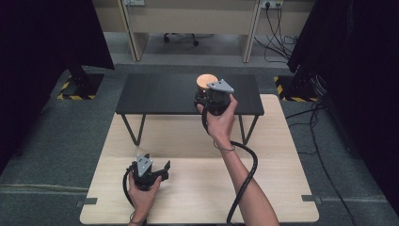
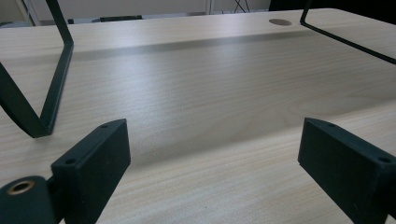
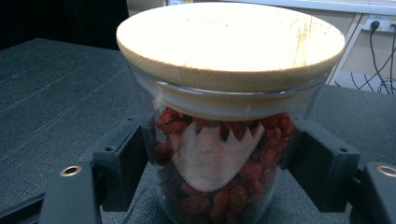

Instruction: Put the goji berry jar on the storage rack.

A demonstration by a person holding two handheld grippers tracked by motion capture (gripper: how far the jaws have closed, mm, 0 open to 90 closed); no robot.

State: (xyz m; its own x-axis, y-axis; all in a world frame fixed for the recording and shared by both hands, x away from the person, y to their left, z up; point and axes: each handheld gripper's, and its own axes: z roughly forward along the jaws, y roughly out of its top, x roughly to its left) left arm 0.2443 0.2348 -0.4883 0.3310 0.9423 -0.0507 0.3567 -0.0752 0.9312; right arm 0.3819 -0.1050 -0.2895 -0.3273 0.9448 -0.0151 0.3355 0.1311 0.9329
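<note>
A glass jar (image 3: 219, 196) full of dried red berries, with a round wooden lid (image 3: 229, 42), is over the black raised shelf (image 3: 51, 93). My right gripper (image 3: 219, 154) is shut on the jar's body, one black pad pressed on each side below the lid. The jar's base is hidden. In the high view the jar (image 1: 206, 80) is at the shelf's front right part, with the right gripper (image 1: 207, 96) just behind it in the person's hand. My left gripper (image 1: 153, 168) is low over the wooden table, near its front left. Its jaws (image 2: 210, 154) are open and hold nothing.
The black shelf (image 1: 160, 94) stands on thin metal legs (image 2: 53, 79) across the far half of the light wooden table (image 1: 197, 188). A cable hole (image 2: 280, 22) is in the tabletop. Black curtains flank the area, and cables lie on the floor at the right.
</note>
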